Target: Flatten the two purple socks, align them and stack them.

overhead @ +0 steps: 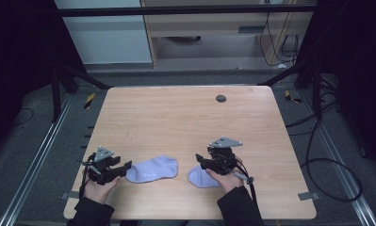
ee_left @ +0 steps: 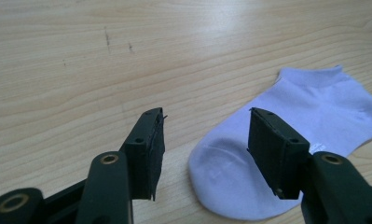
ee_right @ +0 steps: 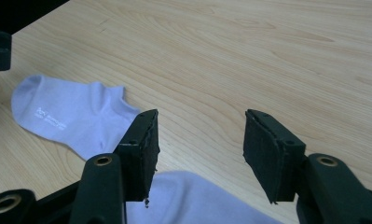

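High view: two lilac ankle socks lie flat on the near half of the wooden table point(overhead: 185, 117). The left sock point(overhead: 152, 169) has its long axis running across the table, toe toward the person's left, cuff opening toward centre. The left gripper point(overhead: 124, 168) sits at that toe end, jaws wide, nothing clamped. The right sock point(overhead: 200, 177) is partly under the right gripper point(overhead: 200, 160) and hand point(overhead: 228, 176); only a rounded end is visible, so I can't tell its axis from here. The socks are apart, gap between them.

Left gripper view: jaws spread wide, straddling the toe of the left sock point(ee_left: 286, 140). Pads not pressing the fabric. The sock extends up and to the right, cuff at the far end.

Right gripper view: jaws stand well apart, empty gap over bare wood. The right sock point(ee_right: 197, 198) lies below the jaws at the bottom edge. The left sock point(ee_right: 72, 114) is farther off at left, printed mark near its toe.
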Demonstrator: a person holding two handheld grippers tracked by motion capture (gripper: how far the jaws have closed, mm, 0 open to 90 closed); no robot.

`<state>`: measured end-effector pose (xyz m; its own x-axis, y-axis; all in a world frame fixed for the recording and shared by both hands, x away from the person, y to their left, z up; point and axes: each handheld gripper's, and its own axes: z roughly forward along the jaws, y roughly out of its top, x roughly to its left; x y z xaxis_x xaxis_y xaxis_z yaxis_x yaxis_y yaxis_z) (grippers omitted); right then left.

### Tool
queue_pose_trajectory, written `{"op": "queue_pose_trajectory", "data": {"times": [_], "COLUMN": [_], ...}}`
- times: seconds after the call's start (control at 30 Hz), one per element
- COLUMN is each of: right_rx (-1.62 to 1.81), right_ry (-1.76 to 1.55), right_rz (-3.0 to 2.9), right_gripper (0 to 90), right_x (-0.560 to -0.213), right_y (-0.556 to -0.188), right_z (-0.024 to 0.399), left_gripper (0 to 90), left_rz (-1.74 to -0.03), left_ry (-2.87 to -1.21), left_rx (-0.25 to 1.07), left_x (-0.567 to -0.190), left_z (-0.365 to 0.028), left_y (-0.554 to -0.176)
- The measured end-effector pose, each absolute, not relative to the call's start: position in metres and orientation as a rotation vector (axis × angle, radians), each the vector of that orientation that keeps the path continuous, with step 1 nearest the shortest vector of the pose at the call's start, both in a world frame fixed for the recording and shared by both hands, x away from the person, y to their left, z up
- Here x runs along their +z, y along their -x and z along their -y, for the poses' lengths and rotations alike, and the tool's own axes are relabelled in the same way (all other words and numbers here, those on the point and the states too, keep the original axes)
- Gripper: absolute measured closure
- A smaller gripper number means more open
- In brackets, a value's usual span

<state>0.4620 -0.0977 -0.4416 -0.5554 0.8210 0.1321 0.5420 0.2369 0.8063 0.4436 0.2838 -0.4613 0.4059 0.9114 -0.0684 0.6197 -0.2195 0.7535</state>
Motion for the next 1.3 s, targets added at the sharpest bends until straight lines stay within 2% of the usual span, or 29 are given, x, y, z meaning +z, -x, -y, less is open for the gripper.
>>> {"op": "queue_pose_trajectory", "data": {"times": [0.6,1.13,1.3], "right_rx": [1.205,1.062,1.033], "right_ry": [-1.207,-1.212,-1.216], "right_rz": [-2.323,-2.409,-2.404], "right_gripper": [51.2,57.9,67.5], "right_x": [-0.462,-0.495,-0.496], "right_y": [-0.474,-0.484,-0.484], "right_z": [0.026,-0.008,-0.008], "left_gripper": [48.5,62.1,68.8], "left_rz": [-1.337,-1.341,-1.342], "left_ry": [-1.975,-2.054,-2.088], "left_rx": [0.498,0.470,0.455], "left_x": [-0.475,-0.486,-0.489], "left_z": [-0.291,-0.286,-0.283], "left_y": [-0.441,-0.445,-0.447]}}
